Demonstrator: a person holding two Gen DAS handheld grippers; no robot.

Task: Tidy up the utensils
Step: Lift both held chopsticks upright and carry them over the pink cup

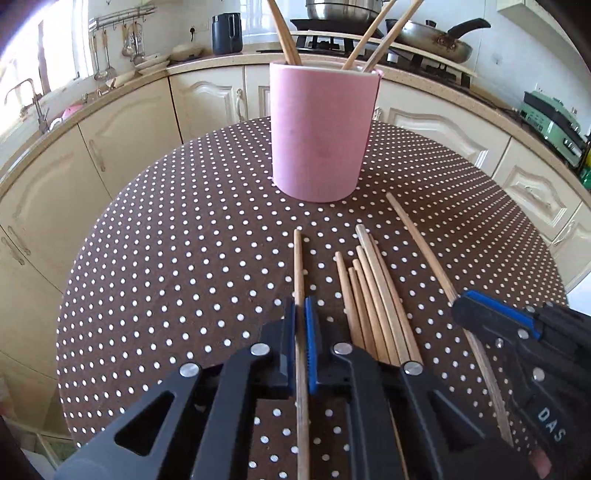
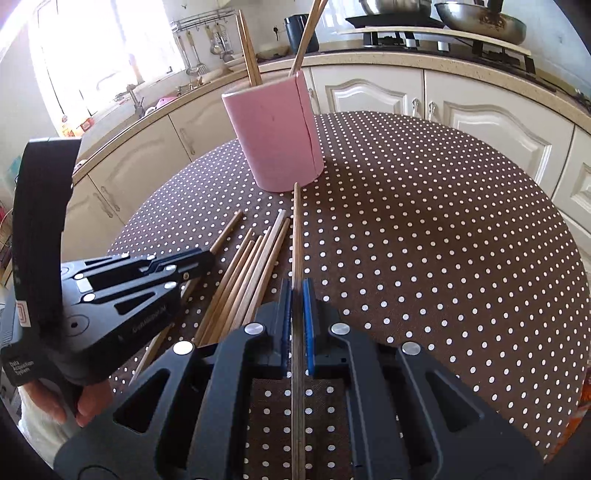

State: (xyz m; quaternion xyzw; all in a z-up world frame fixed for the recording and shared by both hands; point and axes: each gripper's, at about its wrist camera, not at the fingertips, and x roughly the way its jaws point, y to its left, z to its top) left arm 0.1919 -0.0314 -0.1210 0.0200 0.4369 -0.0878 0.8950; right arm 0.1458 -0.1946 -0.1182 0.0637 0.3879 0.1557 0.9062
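A pink cylindrical holder (image 1: 319, 136) (image 2: 275, 136) stands on the far part of the round dotted table (image 1: 166, 258), with several wooden chopsticks upright in it. My left gripper (image 1: 300, 304) is shut on a single chopstick (image 1: 297, 258) that lies pointing toward the holder. To its right a bundle of loose chopsticks (image 1: 369, 295) (image 2: 251, 273) lies flat. My right gripper (image 2: 296, 286) is shut on another chopstick (image 2: 295, 229), whose tip reaches the holder's base. Each gripper shows in the other's view: the right gripper (image 1: 461, 304), the left gripper (image 2: 208, 256).
Cream kitchen cabinets (image 1: 122, 140) curve around behind the table. The counter carries a dark kettle (image 1: 226, 33), a stove with pans (image 1: 432, 37) and a sink with tap (image 1: 33, 103). A hand (image 2: 88, 402) holds the left gripper's handle.
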